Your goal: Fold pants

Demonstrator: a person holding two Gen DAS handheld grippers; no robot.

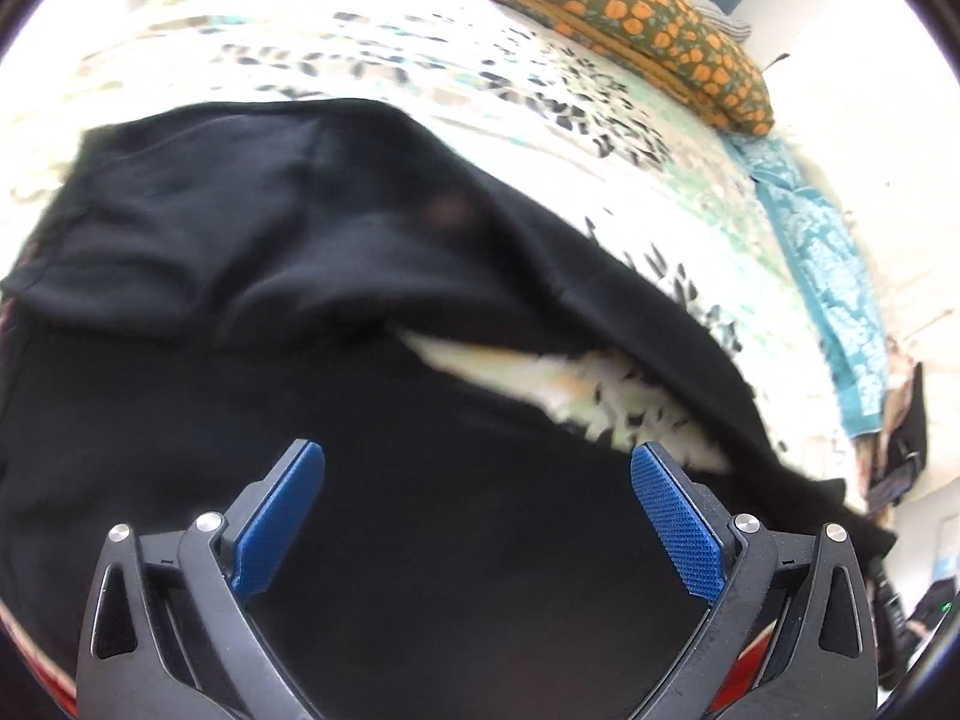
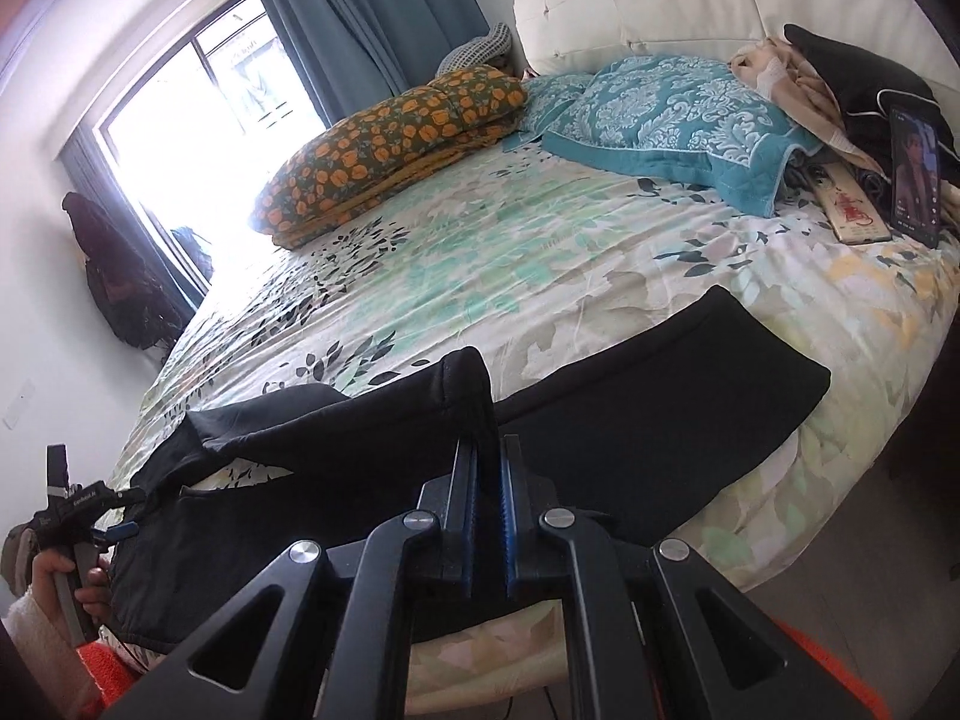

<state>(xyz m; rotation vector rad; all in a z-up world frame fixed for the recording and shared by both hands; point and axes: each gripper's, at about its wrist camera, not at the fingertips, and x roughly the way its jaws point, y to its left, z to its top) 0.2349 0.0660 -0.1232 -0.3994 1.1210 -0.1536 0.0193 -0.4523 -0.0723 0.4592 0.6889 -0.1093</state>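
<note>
Black pants (image 1: 252, 276) lie spread on the floral bedsheet (image 1: 372, 66), one part folded over and a gap of sheet showing between the layers. My left gripper (image 1: 477, 468) is open just above the black cloth, holding nothing. In the right wrist view the pants (image 2: 648, 414) stretch across the near edge of the bed. My right gripper (image 2: 487, 456) is shut on a raised fold of the pants, lifted off the sheet. The left gripper (image 2: 90, 516) shows at the far left, in a hand.
An orange-flowered folded quilt (image 2: 384, 150) and teal pillows (image 2: 666, 114) lie at the head of the bed. A phone (image 2: 915, 174) stands by a flat box (image 2: 849, 210) at the right. The window (image 2: 198, 120) and a white headboard (image 2: 660, 0) lie beyond.
</note>
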